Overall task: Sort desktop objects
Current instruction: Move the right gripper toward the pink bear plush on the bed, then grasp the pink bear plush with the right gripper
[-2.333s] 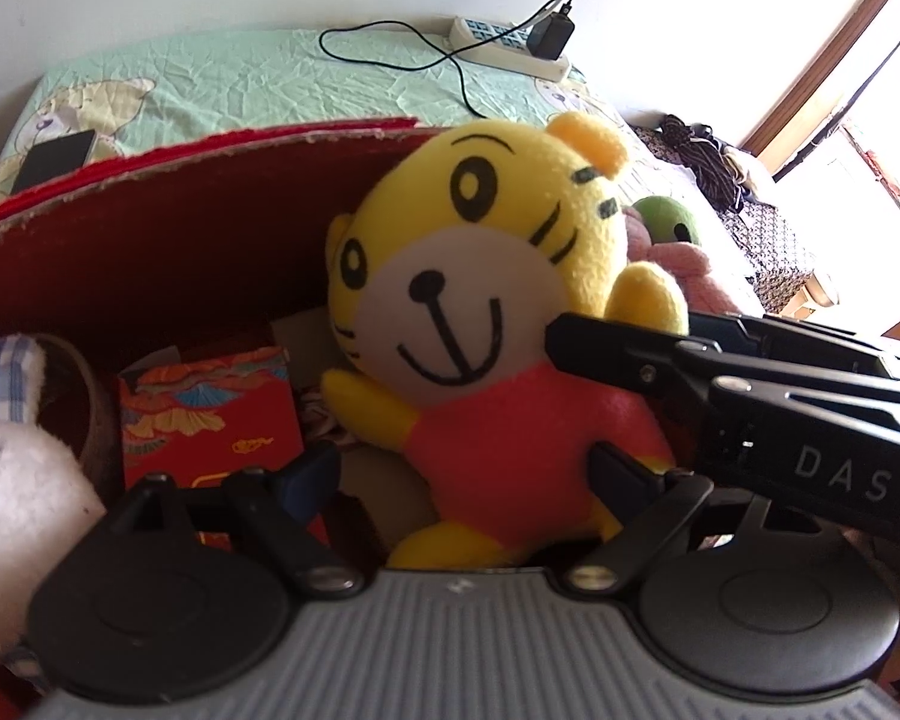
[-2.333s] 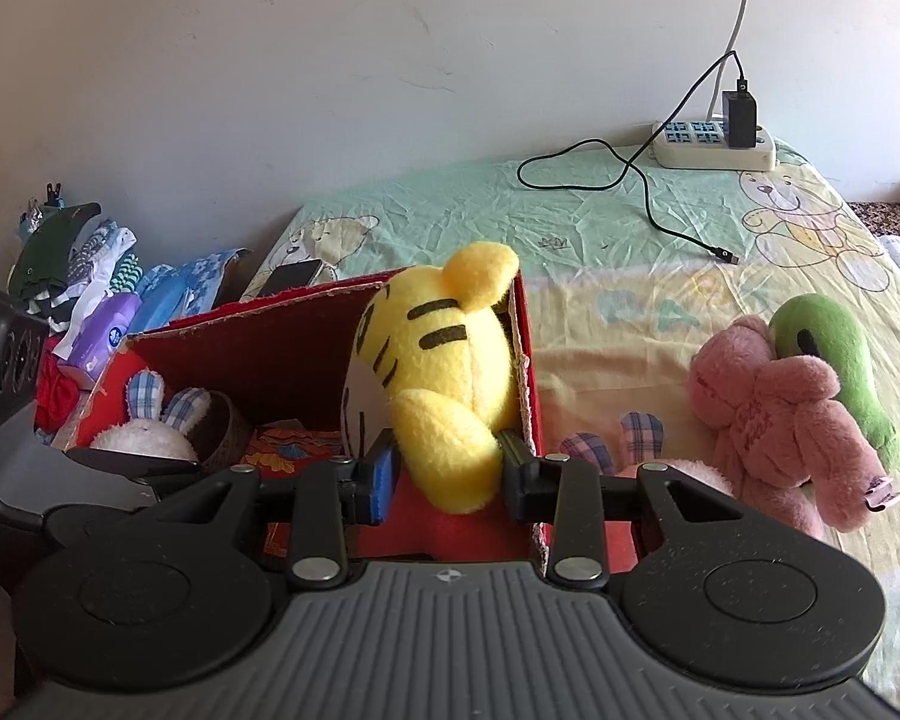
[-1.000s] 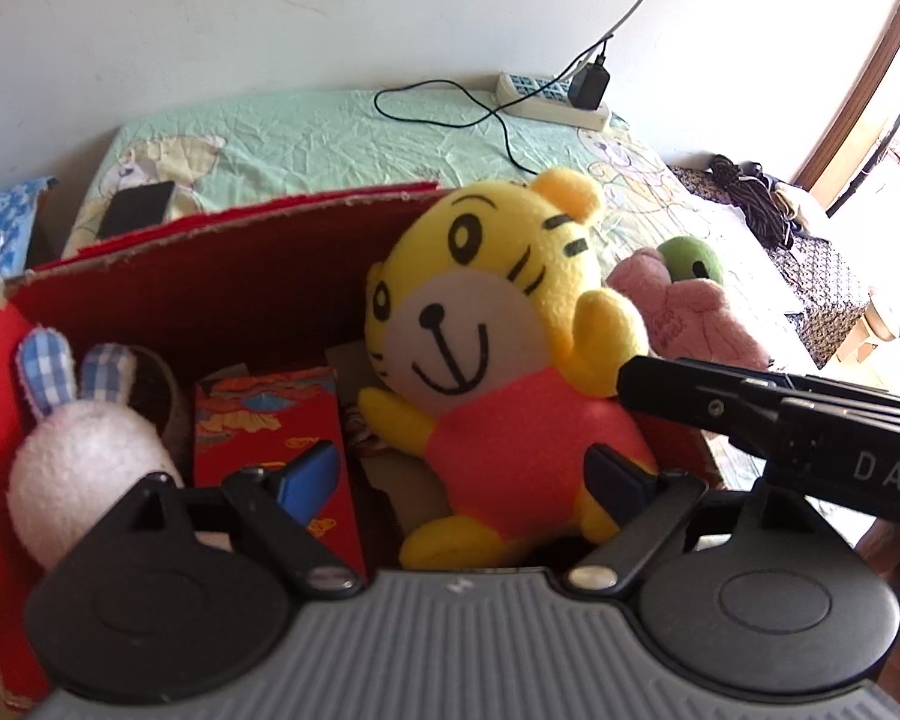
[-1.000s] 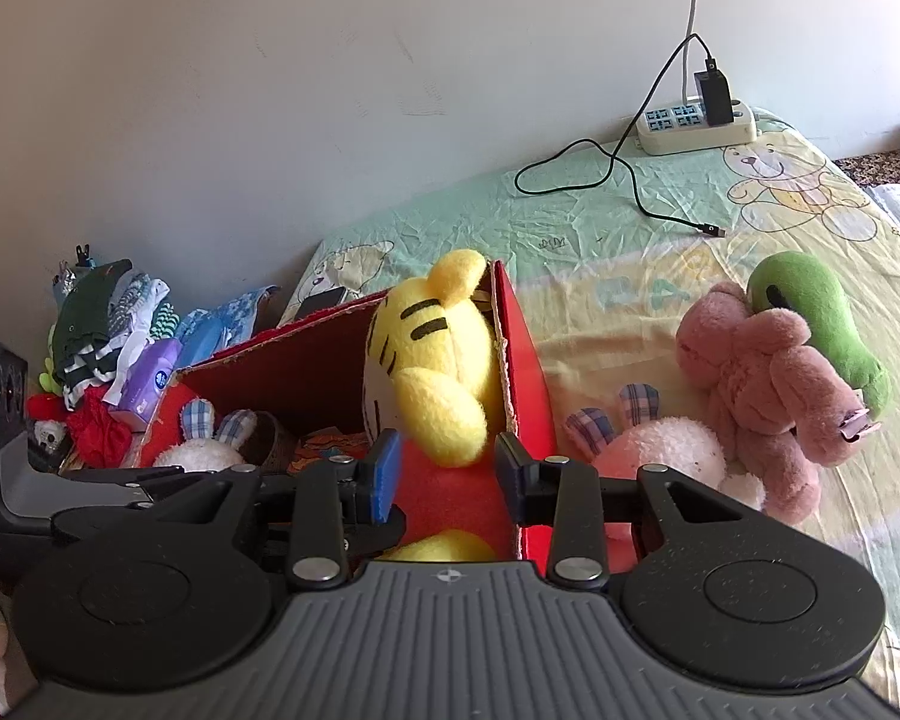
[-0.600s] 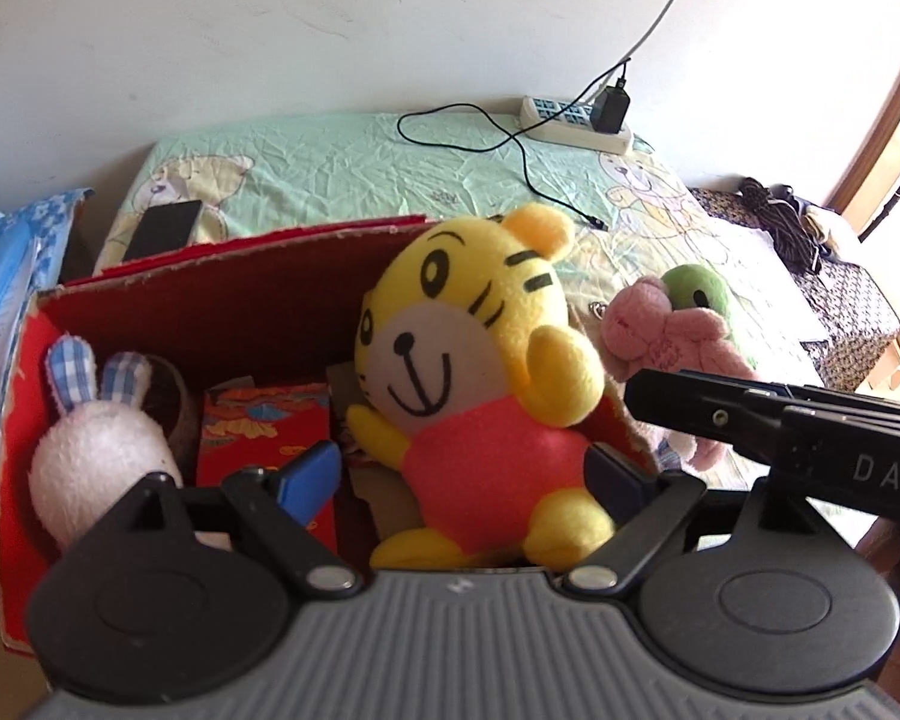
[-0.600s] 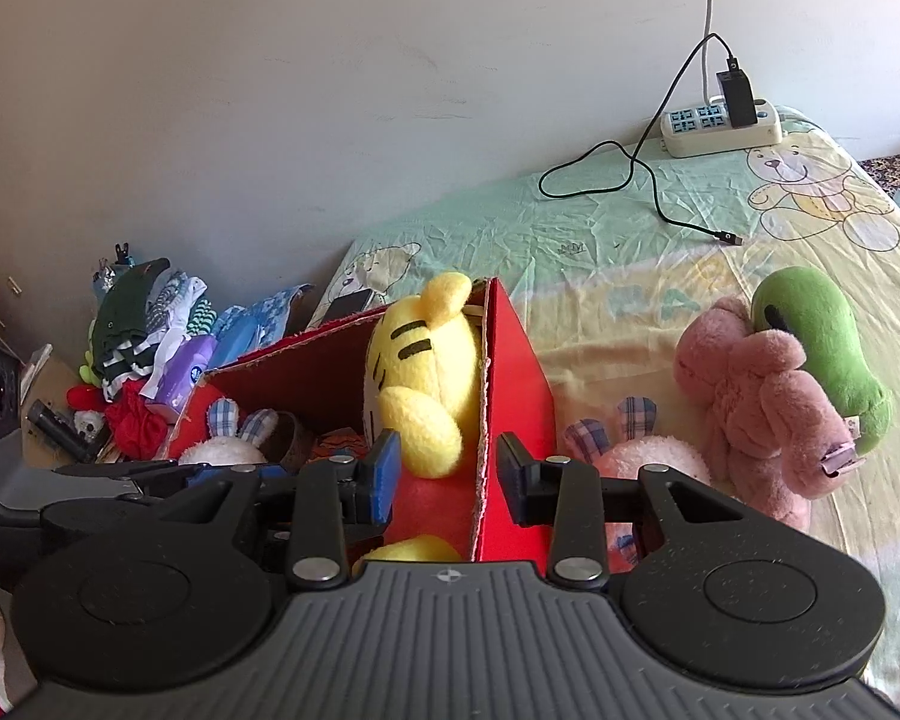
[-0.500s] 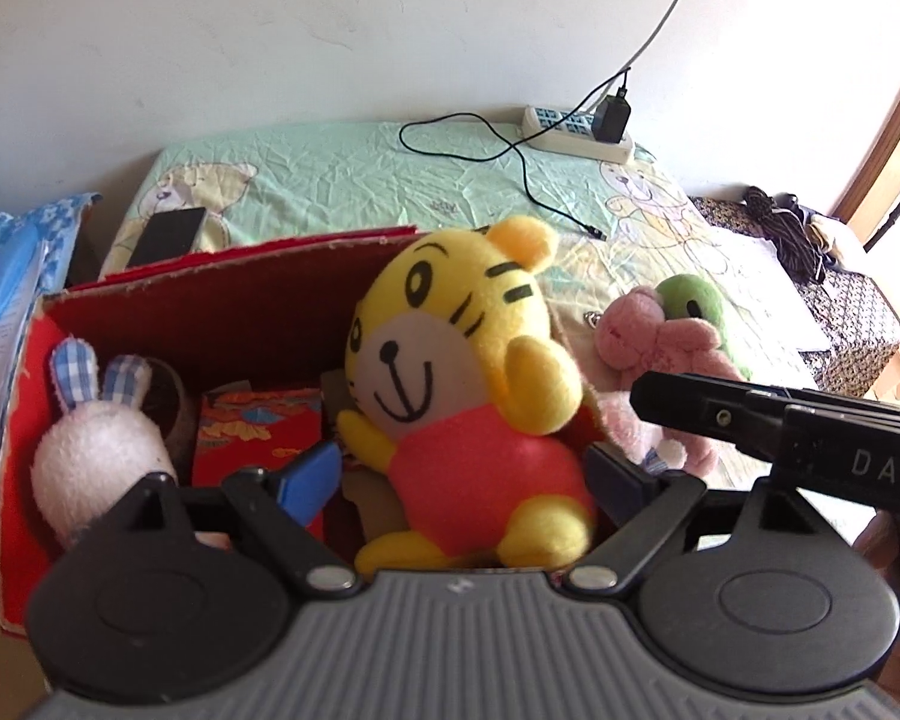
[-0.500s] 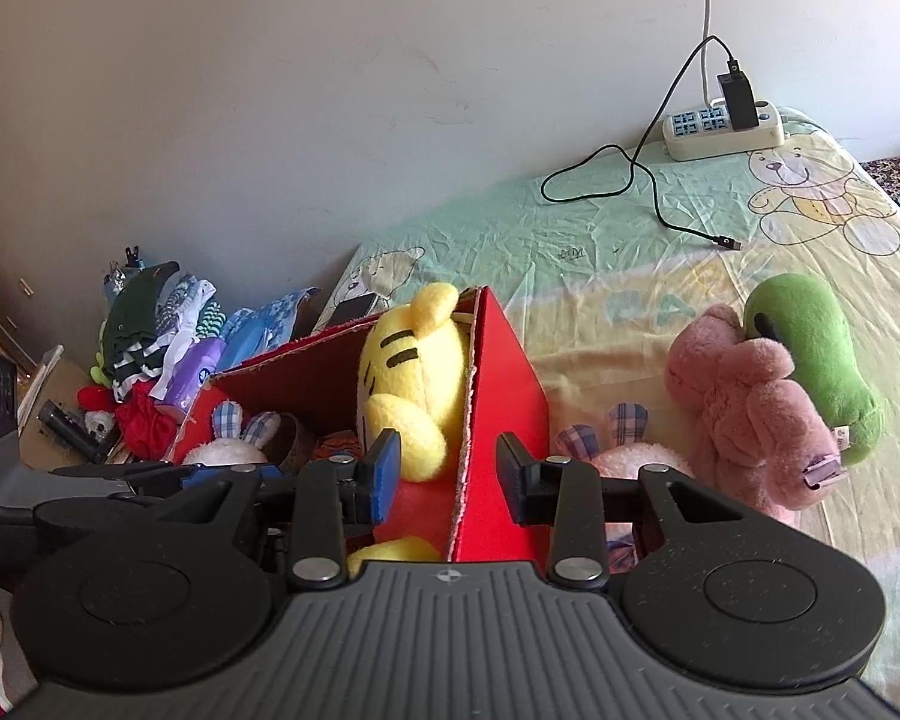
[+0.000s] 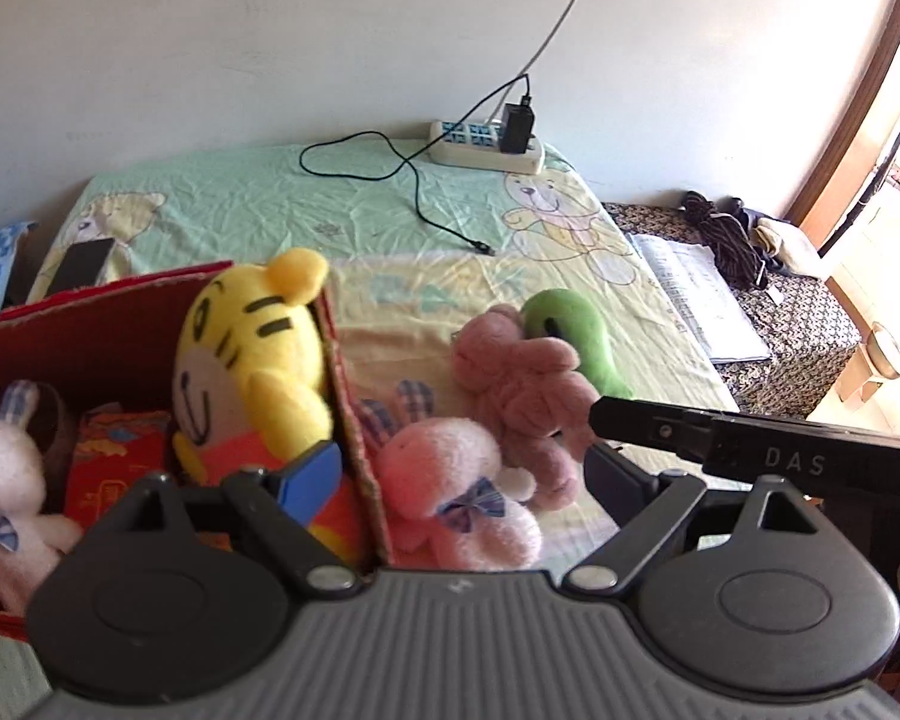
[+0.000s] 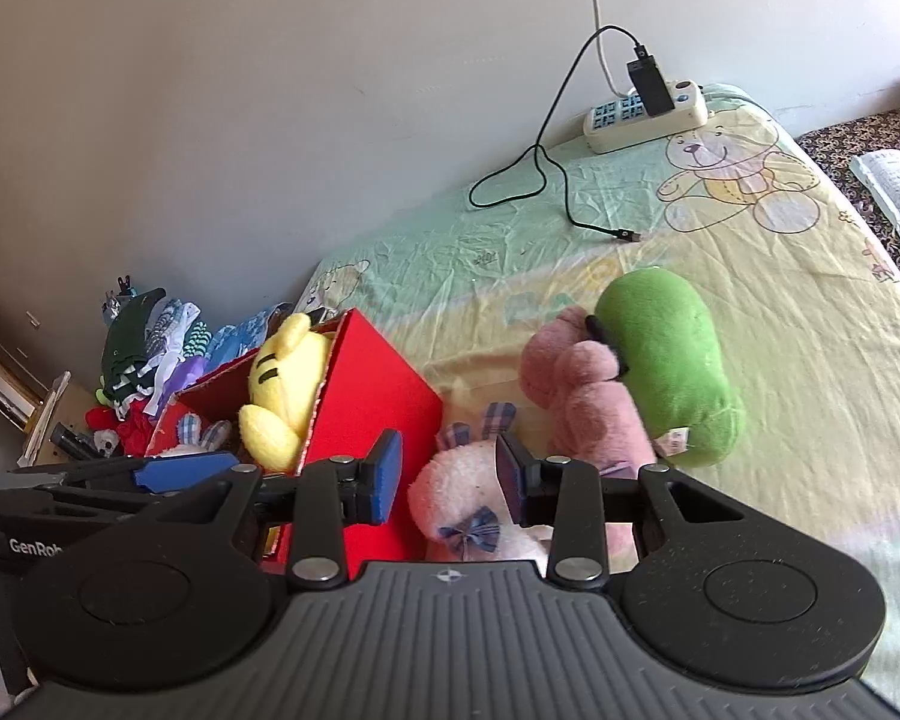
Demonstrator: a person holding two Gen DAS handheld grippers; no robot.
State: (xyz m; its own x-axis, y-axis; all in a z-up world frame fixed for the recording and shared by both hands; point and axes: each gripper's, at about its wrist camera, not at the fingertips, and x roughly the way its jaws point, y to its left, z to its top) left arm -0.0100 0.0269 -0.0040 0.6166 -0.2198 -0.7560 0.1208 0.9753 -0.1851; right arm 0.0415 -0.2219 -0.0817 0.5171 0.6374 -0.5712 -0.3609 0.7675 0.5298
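Tiger [image 9: 252, 360] is sitting in the red box [image 10: 372, 402] on the bed [image 9: 390, 228], leaning on its right wall, next to a white bunny [image 9: 6, 468]. Both tongs are spread apart and empty: left tongs [image 9: 468, 474] above the box edge, right tongs [image 10: 447, 474] over the pink bunny [image 10: 468, 498] just outside. Pink plush [image 10: 576, 396] and green plush [image 10: 666, 372] lie beside it.

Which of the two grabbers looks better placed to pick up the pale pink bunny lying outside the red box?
Probably the right gripper. Its open jaws already frame the pink bunny beside the red box. The left gripper, also open, straddles the box wall, with the yellow tiger crowding one side.
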